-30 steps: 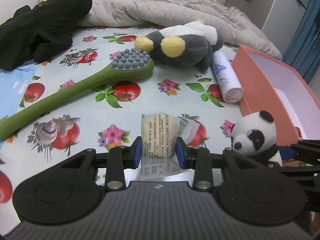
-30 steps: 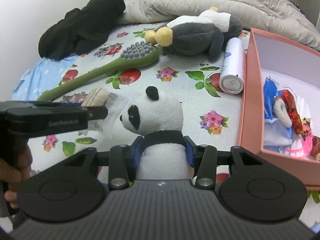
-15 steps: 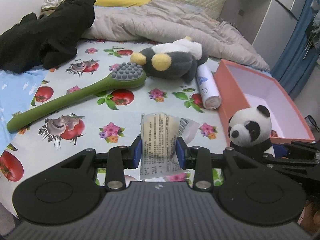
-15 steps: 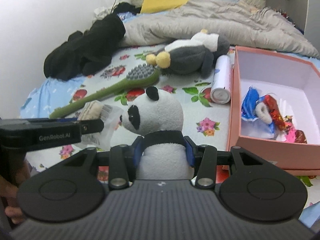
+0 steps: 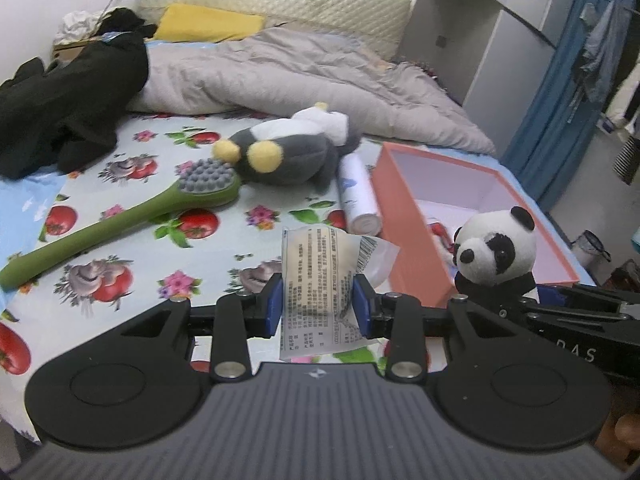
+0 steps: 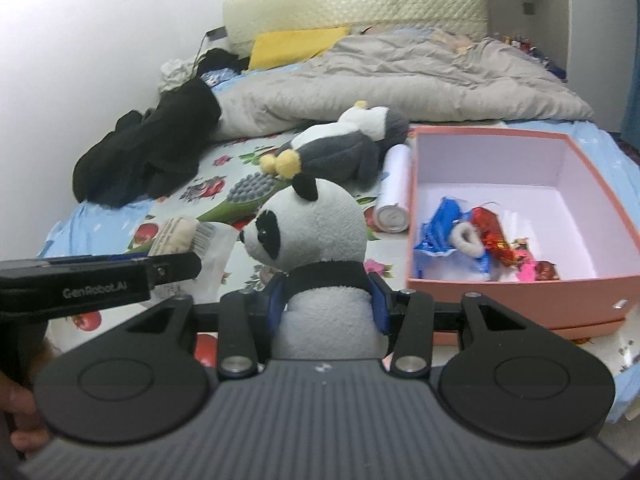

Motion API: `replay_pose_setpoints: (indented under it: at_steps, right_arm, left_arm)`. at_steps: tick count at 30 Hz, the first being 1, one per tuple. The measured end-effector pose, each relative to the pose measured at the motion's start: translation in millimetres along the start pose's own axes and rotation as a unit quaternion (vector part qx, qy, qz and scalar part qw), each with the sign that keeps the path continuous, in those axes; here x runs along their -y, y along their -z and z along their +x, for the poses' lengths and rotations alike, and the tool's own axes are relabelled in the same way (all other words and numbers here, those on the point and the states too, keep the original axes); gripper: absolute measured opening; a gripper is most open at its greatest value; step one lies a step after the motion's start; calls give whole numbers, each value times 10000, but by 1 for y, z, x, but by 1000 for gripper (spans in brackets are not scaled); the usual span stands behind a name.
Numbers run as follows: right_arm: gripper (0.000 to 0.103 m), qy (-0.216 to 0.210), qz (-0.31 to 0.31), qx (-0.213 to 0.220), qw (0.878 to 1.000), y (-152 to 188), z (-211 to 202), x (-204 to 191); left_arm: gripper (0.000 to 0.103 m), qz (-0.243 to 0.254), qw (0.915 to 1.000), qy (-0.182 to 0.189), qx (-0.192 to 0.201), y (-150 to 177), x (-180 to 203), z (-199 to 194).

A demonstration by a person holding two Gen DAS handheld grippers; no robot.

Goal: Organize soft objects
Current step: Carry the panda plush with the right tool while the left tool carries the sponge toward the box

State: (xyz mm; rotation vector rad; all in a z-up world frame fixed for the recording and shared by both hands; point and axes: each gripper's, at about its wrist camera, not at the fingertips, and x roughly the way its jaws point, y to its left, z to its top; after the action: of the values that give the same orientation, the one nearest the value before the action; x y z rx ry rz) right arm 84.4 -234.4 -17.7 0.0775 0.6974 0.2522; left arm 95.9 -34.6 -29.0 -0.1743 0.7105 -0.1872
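Observation:
My left gripper (image 5: 318,306) is shut on a clear packet with a printed label (image 5: 320,276), held above the bed. My right gripper (image 6: 330,304) is shut on a small panda plush (image 6: 316,240), also lifted; the panda shows at the right of the left wrist view (image 5: 496,248). A pink open box (image 6: 516,292) sits to the right and holds several small wrapped items (image 6: 480,236). A grey plush with yellow feet (image 5: 288,152) lies further back on the printed sheet.
A green long-handled massage brush (image 5: 120,220) lies on the left. A white cylinder bottle (image 5: 358,200) lies beside the box. Black clothing (image 5: 68,108) and a grey duvet (image 5: 304,76) cover the back of the bed.
Both grippers have risen and pulled back from the bed with their objects still held. More of the room and the whole box have come into view.

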Motion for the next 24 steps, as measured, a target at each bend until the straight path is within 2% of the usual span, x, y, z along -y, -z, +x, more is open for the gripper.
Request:
replay_pose_setpoints:
  at_steps: [11, 19, 24]
  right_arm:
    - [46, 497, 342, 172, 9980, 6, -32, 40]
    - [46, 763, 777, 242, 9938, 2, -28, 82]
    - [46, 836, 921, 219, 9920, -5, -19, 110]
  left_arm:
    - [42, 305, 9974, 651, -26, -7, 52, 7]
    - [42, 584, 9939, 916, -168, -25, 94, 40]
    - [42, 667, 9922, 1008, -305, -40, 117, 75]
